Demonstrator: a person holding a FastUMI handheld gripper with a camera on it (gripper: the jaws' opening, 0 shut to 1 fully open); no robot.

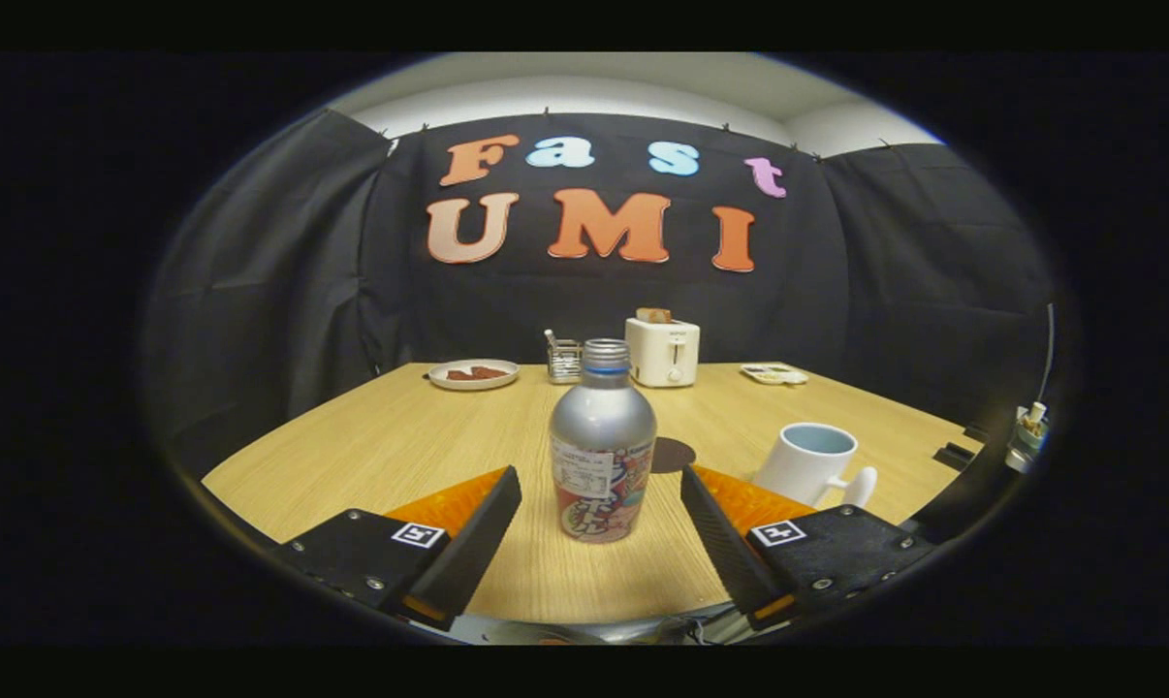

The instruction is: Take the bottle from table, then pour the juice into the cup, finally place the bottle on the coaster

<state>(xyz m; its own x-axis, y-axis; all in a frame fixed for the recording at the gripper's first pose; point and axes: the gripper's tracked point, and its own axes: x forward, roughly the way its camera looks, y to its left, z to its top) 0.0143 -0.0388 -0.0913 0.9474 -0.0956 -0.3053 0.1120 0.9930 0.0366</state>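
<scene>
A silver bottle with a coloured label and an open neck stands upright on the wooden table. It sits between my two fingertips, with a gap on each side. My gripper is open, its black and orange fingers flanking the bottle without touching it. A white cup with its handle turned toward me stands just beyond the right finger. A dark round coaster lies flat behind the bottle, partly hidden by it.
At the table's far edge stand a white toaster with bread in it, a small wire holder, a plate with brown food and a small dish. Black cloth walls close the booth.
</scene>
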